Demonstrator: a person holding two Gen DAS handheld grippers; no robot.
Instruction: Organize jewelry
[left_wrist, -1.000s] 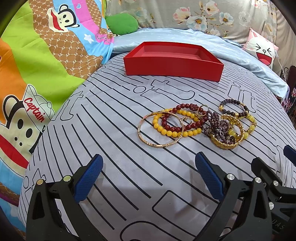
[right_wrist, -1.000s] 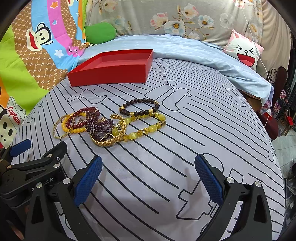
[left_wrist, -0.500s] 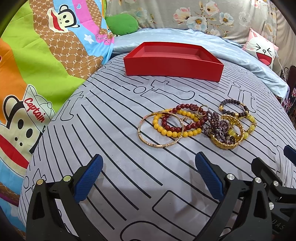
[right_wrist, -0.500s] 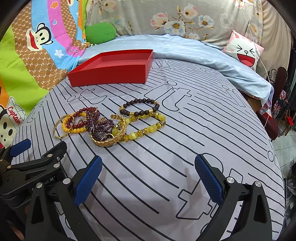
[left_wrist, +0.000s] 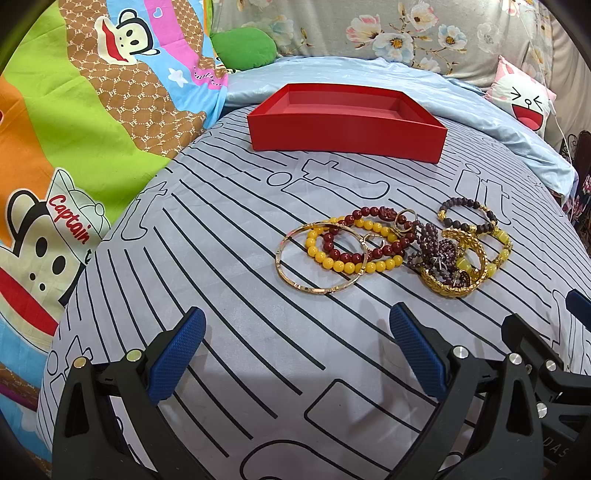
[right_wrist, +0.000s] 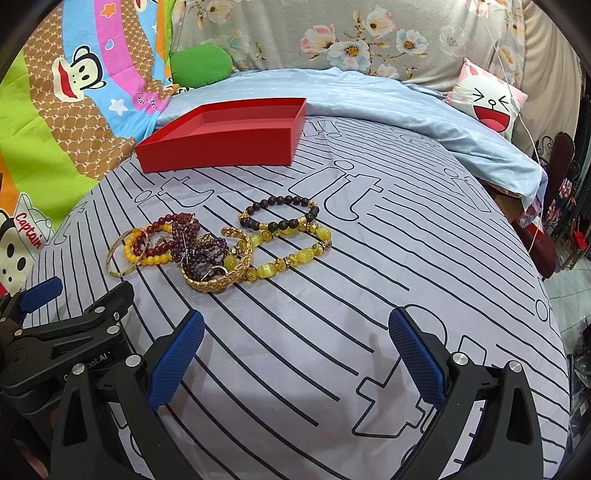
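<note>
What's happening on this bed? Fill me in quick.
A person is holding a two-finger gripper in each hand over a striped bedsheet, set to organize jewelry. The left gripper and right gripper both hover with jaws open and empty. A cluster of bracelets lies tangled on the sheet just ahead of them: gold bangles and red, yellow, purple and dark beaded strands. The red box sits farther back, and no jewelry shows in the part of it that is visible. Nothing has been picked up.

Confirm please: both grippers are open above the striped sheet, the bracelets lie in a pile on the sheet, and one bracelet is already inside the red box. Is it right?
Not quite. The red box holds nothing; the left wrist view shows its bare inside. All the bracelets lie on the striped sheet. The left gripper and right gripper are open, as you said.
</note>
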